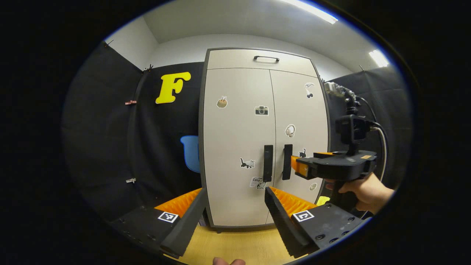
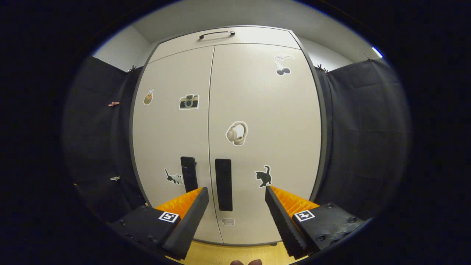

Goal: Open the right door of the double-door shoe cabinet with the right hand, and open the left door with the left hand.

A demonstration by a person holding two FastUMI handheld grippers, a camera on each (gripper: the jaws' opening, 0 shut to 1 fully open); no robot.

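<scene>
Near the middle seam of the shoe cabinet point(image 2: 228, 110), both doors are shut, their black handles side by side. Reaching is the step in hand: the right gripper point(image 2: 235, 209), jaws wide, faces the right handle point(image 2: 223, 184) and must close on it. The left gripper point(image 1: 233, 209), also wide, waits farther back. Whether the right fingertips touch the handle is unclear.

A: What's cut off?
B: A blue chair point(image 1: 190, 152) half behind the cabinet point(image 1: 235, 110); the left handle's point(image 2: 188, 173) lower end behind a finger point(image 2: 187, 217).
A: Stickers?
B: Too small.
</scene>
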